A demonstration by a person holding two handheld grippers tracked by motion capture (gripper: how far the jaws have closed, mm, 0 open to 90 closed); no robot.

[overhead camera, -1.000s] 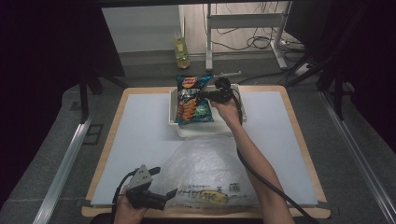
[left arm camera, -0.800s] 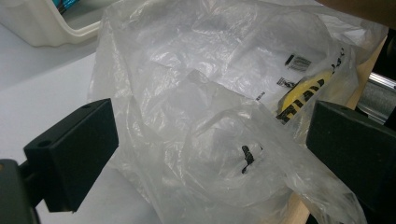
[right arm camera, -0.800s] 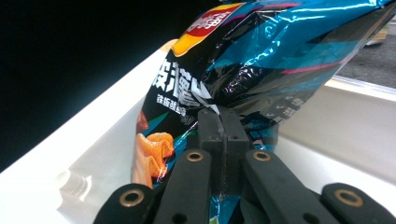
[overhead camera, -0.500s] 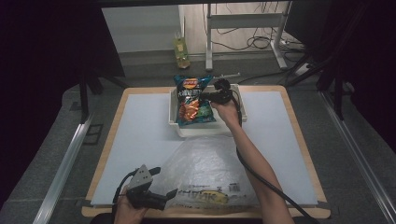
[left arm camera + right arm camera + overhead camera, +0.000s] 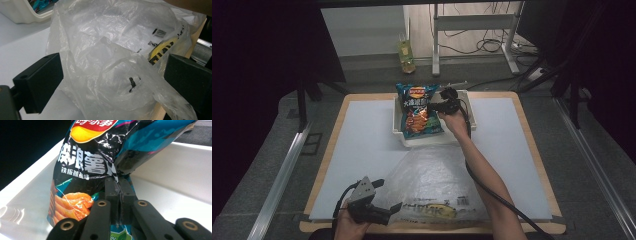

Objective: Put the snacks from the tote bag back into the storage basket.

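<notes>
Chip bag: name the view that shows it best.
Right gripper view: the chip bag is close, print legible, its edge pinched in the right hand-held gripper. High view shows it small in the tray; left gripper view catches a corner.

Crisp bag point(image 5: 419, 111): glossy printed foil, creased.
Tray point(image 5: 432, 138): smooth white plastic with a soft sheen.
Carrier bag point(image 5: 432, 187): thin clear plastic film, crinkled.
Worktop point(image 5: 362, 145): matt pale sheet on a wood-edged board.
Right tongs point(image 5: 119, 192): matt black plastic, brass-coloured rivets.
Left tongs point(image 5: 112, 82): matt black pads.
</notes>
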